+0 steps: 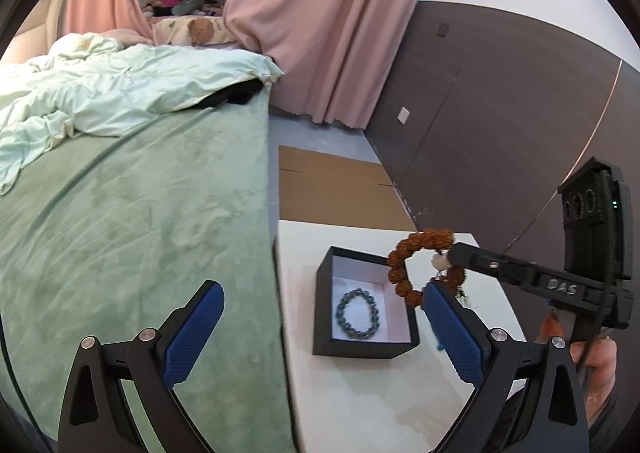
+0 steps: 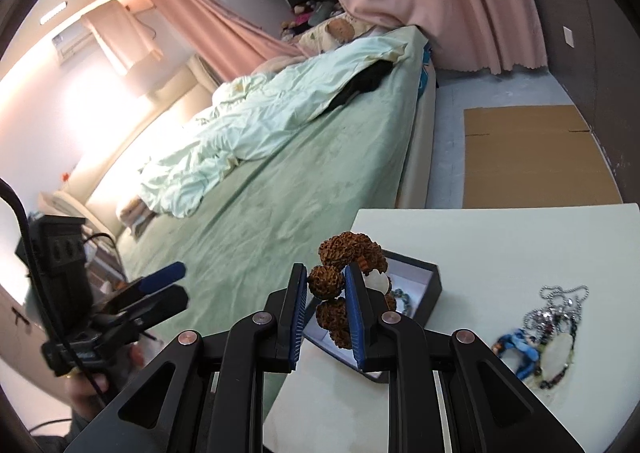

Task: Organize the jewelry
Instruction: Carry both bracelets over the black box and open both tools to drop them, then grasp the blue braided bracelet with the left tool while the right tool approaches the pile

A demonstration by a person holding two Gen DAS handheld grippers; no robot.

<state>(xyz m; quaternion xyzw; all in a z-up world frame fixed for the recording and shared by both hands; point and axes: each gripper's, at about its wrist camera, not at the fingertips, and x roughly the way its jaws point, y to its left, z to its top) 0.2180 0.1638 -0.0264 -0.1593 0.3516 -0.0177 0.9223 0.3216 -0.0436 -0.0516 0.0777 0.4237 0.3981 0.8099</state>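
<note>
The brown bead bracelet hangs as an upright ring, its loop drooping below the right claw, which pinches it by one bead. In the left wrist view the ring faces the camera nearly flat, slightly taller than wide; it hangs in the air over the far right edge of the black box. Its beads are large, rough and deeply wrinkled, rust-brown, with one smooth pale bead near the grip and a small dark dangle below it.

The right claw is pressed nearly together, its blue pads clamping one brown bead between them, while other beads bulge above and below the pads. The left claw is spread wide and holds nothing; its left pad is over the green bed, its right pad over the counter near the box.

The box sits open on the white counter, pale inside, with a blue-green bead bracelet lying flat in it. To the right on the counter lies a heap of other jewelry: a silver ball chain, blue pieces and a pale pendant.
</note>
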